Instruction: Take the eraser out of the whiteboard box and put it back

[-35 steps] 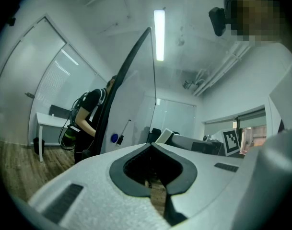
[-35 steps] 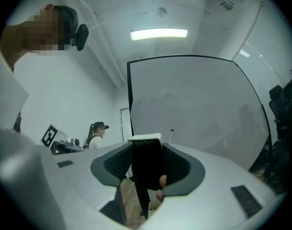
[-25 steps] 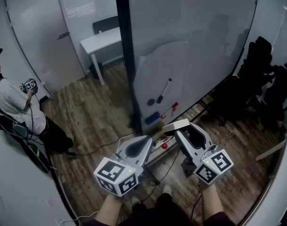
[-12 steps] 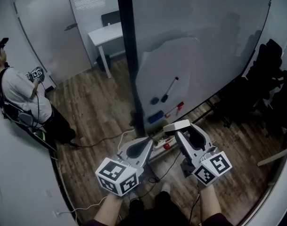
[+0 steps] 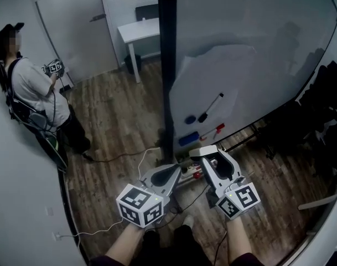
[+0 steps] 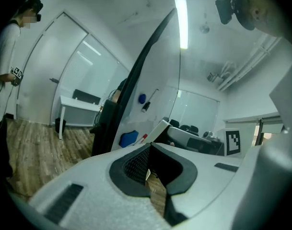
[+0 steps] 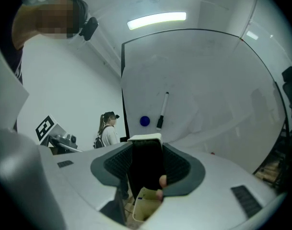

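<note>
Grips the eraser (image 7: 146,163) in the right tongs (image 7: 146,148), white end toward the whiteboard (image 7: 208,80), beige box (image 7: 142,206) just below. Holds the left tongs (image 6: 148,163) pressed together, empty, beside the right.

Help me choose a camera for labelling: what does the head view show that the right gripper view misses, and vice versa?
Only the head view: the white desk and a blue block low on the whiteboard. Only the right gripper view: the ceiling light. Both: the eraser clamped in the right hand-held gripper, plus the board's black marker and blue magnet.
</note>
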A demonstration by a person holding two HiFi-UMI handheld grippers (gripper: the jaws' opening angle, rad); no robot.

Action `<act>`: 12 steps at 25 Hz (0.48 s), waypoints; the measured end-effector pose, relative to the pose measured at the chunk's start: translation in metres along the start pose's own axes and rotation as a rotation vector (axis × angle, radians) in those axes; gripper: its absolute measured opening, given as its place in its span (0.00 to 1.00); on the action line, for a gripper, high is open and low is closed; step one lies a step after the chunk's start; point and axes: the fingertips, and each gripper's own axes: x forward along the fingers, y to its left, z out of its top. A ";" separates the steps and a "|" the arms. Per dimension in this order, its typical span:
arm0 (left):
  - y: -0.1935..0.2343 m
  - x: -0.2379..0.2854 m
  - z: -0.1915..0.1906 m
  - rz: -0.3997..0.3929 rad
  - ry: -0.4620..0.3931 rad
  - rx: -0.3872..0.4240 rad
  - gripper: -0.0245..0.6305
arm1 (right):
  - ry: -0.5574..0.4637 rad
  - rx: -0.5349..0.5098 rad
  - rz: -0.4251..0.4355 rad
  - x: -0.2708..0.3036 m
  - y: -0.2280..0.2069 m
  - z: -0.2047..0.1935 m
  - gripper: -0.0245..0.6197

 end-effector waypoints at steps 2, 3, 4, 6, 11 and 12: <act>0.005 0.002 -0.007 0.017 0.007 -0.013 0.05 | 0.013 0.003 0.017 0.007 -0.002 -0.010 0.33; 0.008 0.003 -0.010 0.024 0.009 -0.020 0.05 | 0.018 0.007 0.025 0.010 -0.004 -0.015 0.33; 0.010 0.004 -0.012 0.031 0.011 -0.027 0.05 | 0.022 0.011 0.033 0.013 -0.005 -0.019 0.33; 0.015 0.006 -0.017 0.043 0.014 -0.038 0.05 | 0.030 0.018 0.046 0.018 -0.008 -0.026 0.33; 0.021 0.010 -0.023 0.072 0.014 -0.053 0.05 | 0.051 0.015 0.078 0.027 -0.015 -0.039 0.33; 0.022 0.010 -0.024 0.076 0.015 -0.055 0.05 | 0.054 0.016 0.085 0.029 -0.016 -0.041 0.33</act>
